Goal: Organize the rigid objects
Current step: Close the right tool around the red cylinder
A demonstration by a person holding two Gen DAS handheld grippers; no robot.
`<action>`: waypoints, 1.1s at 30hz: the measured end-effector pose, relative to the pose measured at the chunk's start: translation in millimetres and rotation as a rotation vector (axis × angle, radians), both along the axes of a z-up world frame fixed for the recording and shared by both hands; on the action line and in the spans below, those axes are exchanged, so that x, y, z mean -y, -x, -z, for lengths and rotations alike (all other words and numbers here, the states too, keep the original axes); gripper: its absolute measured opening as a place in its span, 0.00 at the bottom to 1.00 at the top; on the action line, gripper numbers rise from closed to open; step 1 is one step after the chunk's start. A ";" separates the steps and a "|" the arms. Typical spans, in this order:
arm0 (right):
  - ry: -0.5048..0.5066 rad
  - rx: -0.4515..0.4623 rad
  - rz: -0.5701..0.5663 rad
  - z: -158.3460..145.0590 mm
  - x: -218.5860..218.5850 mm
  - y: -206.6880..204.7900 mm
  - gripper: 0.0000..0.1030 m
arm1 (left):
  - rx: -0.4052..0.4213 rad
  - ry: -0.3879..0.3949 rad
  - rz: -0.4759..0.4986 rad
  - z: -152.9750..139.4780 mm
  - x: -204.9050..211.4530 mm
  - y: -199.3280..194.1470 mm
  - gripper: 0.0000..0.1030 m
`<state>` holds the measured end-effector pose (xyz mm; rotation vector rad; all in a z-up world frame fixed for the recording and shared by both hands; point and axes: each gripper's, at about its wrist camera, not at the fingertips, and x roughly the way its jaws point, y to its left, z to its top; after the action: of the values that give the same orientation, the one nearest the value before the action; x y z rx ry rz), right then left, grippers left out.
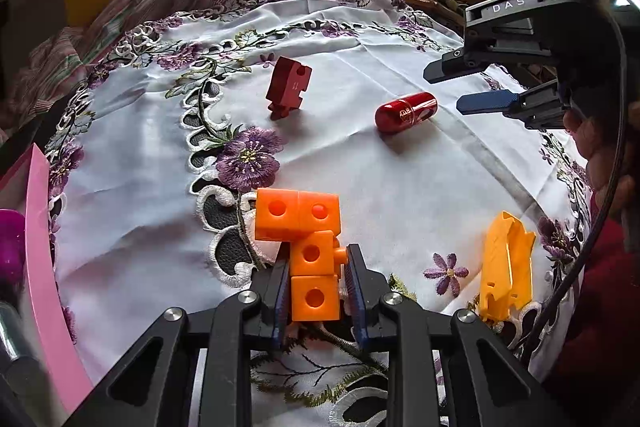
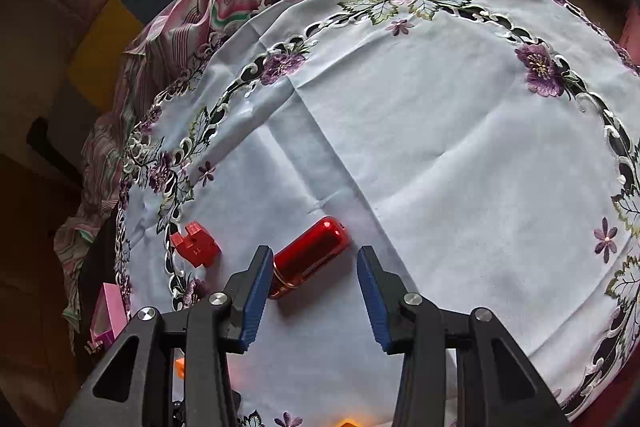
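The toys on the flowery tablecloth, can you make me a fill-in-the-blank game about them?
1. The left gripper is shut on a block toy whose color is ____.
2. The right gripper has its jaws ____, and holds nothing.
3. The shiny red capsule is lying on its ____ on the tablecloth.
4. The dark red puzzle piece and the capsule are ____, not touching.

Missing words: orange; open; side; apart
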<state>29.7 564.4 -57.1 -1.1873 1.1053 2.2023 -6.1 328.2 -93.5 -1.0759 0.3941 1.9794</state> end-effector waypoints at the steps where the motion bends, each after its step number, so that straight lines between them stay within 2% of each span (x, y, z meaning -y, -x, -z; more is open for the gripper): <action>1: 0.006 -0.004 -0.006 0.6 0.7 1.6 0.42 | 0.005 -0.010 -0.001 0.7 0.7 1.3 0.25; 3: 0.009 -0.007 -0.048 1.2 4.8 7.6 0.45 | 0.024 -0.036 -0.005 2.2 2.7 4.1 0.25; 5: -0.002 0.002 -0.076 1.3 11.0 14.0 0.53 | 0.045 -0.053 -0.014 2.5 4.4 5.4 0.25; 6: -0.034 0.016 -0.089 -0.2 14.4 17.7 0.57 | 0.050 -0.056 -0.015 2.3 4.9 5.6 0.25; 8: -0.110 0.049 -0.110 -3.9 18.9 25.0 0.71 | 0.060 -0.064 -0.019 2.2 5.4 6.6 0.25; 12: -0.202 0.087 -0.203 -6.1 23.6 41.0 0.81 | 0.051 -0.071 -0.023 2.0 5.4 3.7 0.26; 15: -0.225 0.123 -0.317 2.3 29.8 54.0 0.82 | 0.055 -0.081 -0.028 1.6 6.3 3.7 0.26; 18: -0.292 0.169 -0.360 10.4 34.7 59.8 0.82 | 0.053 -0.090 -0.034 1.9 7.4 3.2 0.26; 23: -0.328 0.212 -0.428 19.2 44.7 64.6 0.80 | 0.036 -0.089 -0.043 1.8 6.8 0.5 0.26; 24: -0.337 0.228 -0.436 22.0 47.0 65.5 0.75 | 0.034 -0.091 -0.045 1.8 7.1 -1.4 0.26; 27: -0.408 0.252 -0.441 23.2 53.6 65.5 0.74 | 0.030 -0.086 -0.050 1.0 6.1 -2.3 0.25; 31: -0.419 0.253 -0.438 24.0 56.1 66.3 0.74 | 0.060 -0.080 -0.072 -4.9 8.2 0.7 0.25; 33: -0.380 0.240 -0.429 25.8 52.5 66.0 0.74 | 0.043 -0.066 -0.083 -8.1 11.6 -0.8 0.25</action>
<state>-36.3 511.9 -82.9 -1.5610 0.3324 2.3456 -5.3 316.7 -85.4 -1.1066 0.2635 2.0242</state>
